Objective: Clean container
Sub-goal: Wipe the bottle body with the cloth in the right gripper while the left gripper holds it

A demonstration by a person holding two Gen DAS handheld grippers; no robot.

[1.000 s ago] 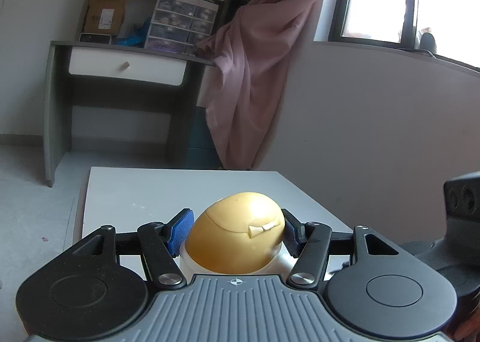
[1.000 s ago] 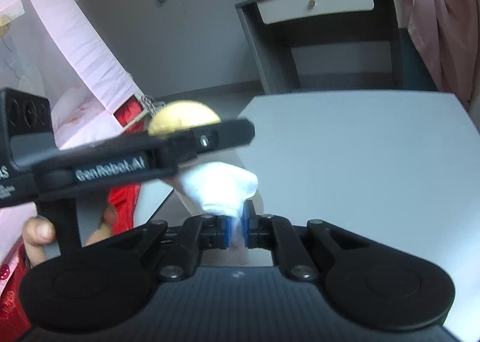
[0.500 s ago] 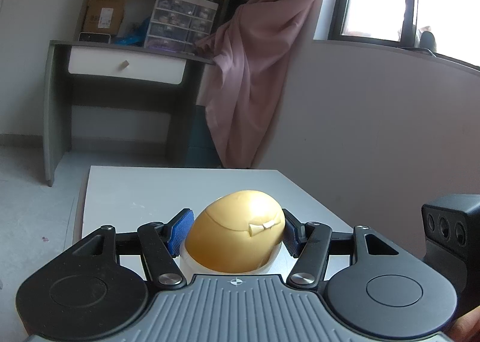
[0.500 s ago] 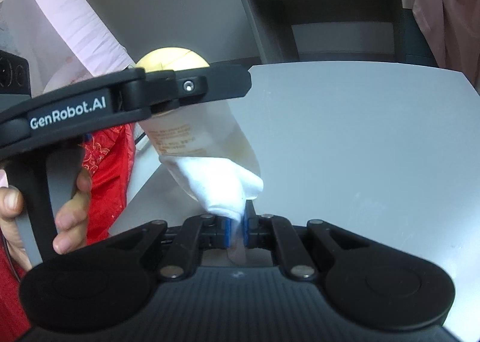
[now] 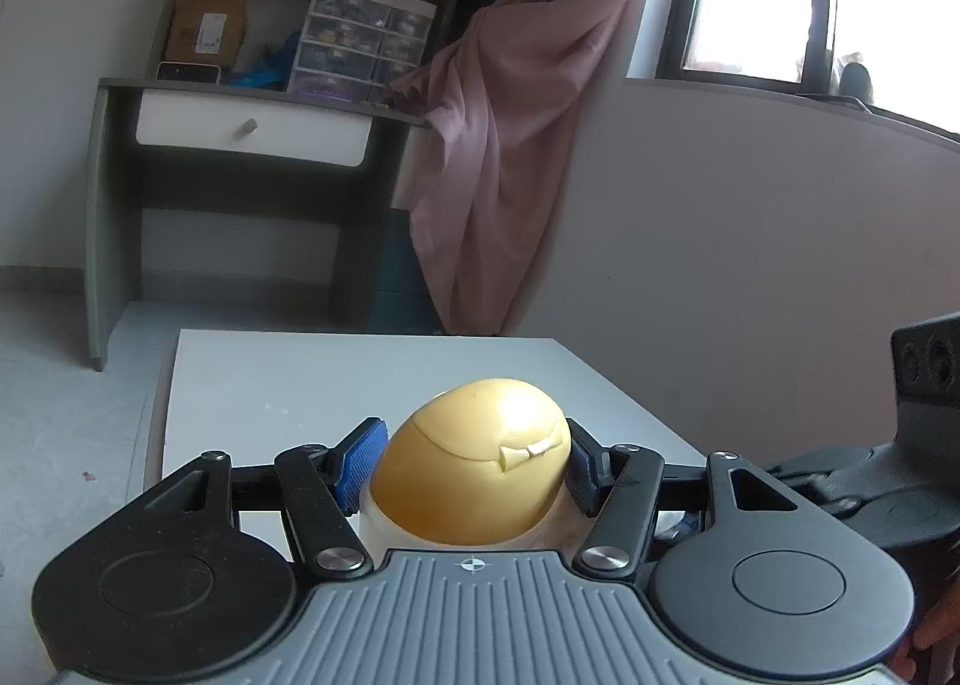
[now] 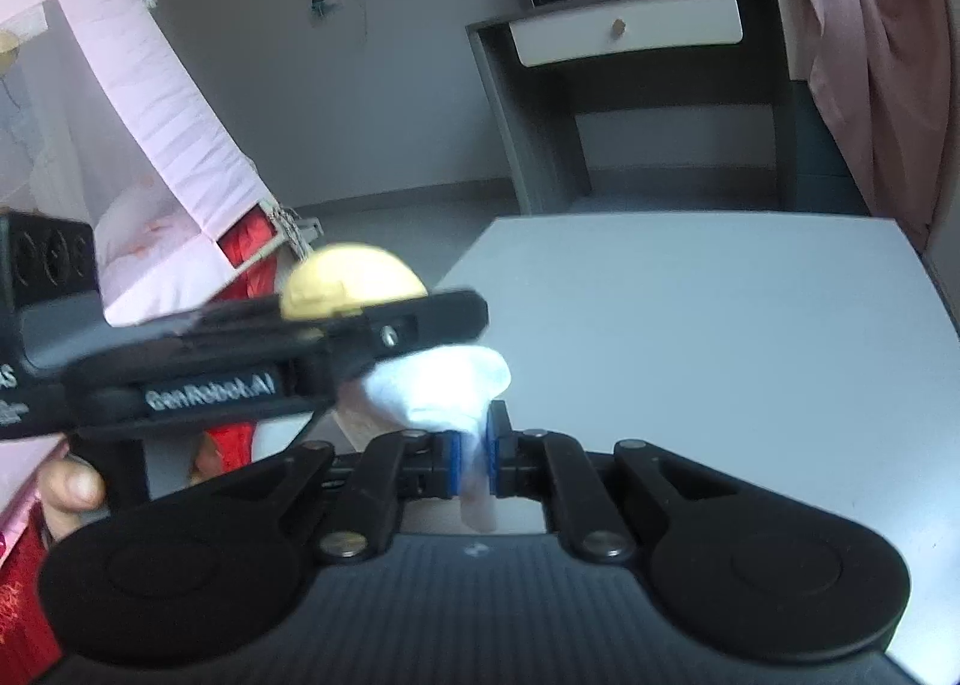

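Left wrist view: the container point(image 5: 474, 463), a pale bottle with a yellow domed cap, is clamped between the pads of the left gripper point(image 5: 471, 466) and held above the bench point(image 5: 270, 385). A white cloth point(image 6: 444, 385) is pinched in the closed right gripper point(image 6: 474, 460) and pressed against the container's body just below the cap. Wiping is judged to be under way; how much surface remains cannot be told.

Between the fingers of my left gripper point(image 5: 471, 460) sits the container point(image 5: 474, 475), above the near end of the counter point(image 5: 288, 379). My right gripper point(image 6: 472, 460), to its right, pins a cloth point(image 6: 444, 385) that touches the container's side. Behind the counter stands a desk point(image 5: 252, 126).
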